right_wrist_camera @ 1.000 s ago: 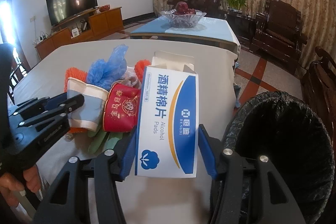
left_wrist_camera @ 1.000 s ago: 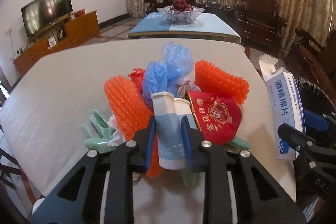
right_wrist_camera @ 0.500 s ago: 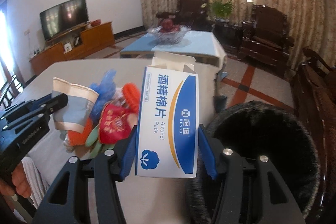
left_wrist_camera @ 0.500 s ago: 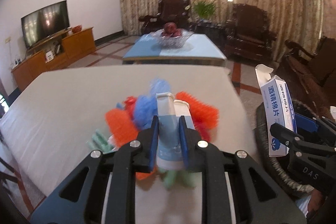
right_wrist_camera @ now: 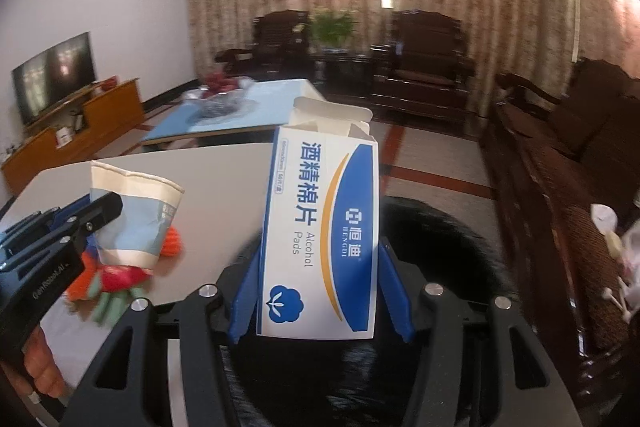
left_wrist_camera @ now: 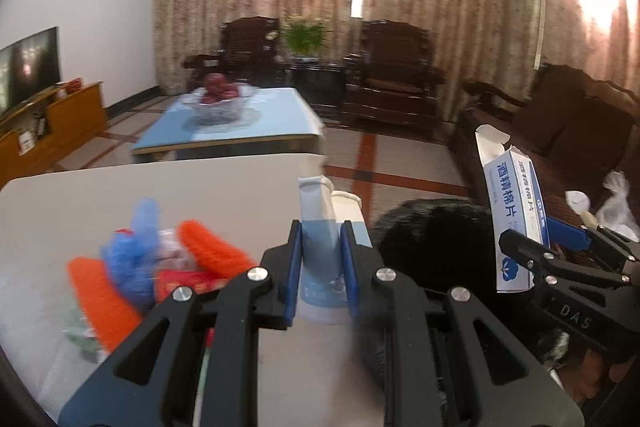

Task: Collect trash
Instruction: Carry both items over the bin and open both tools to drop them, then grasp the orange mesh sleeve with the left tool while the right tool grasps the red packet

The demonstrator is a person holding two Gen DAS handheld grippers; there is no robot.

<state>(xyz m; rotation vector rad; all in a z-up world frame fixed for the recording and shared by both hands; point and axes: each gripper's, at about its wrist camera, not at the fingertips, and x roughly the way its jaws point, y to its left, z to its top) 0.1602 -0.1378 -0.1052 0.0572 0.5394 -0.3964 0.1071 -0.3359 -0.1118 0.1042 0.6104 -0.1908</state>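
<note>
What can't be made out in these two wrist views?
- Bin interior, right wrist view: hidden behind the alcohol pad box.
- Trash pile, left wrist view: motion-blurred; single items unclear.
- Paper cup base, left wrist view: covered by the left gripper.

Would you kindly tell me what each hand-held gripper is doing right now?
Left hand-held gripper: shut on the paper cup.
Right hand-held gripper: shut on the alcohol pads box.

Glossy cardboard box (right_wrist_camera: 320, 239), crumpled paper cup (left_wrist_camera: 322, 251) (matt).
</note>
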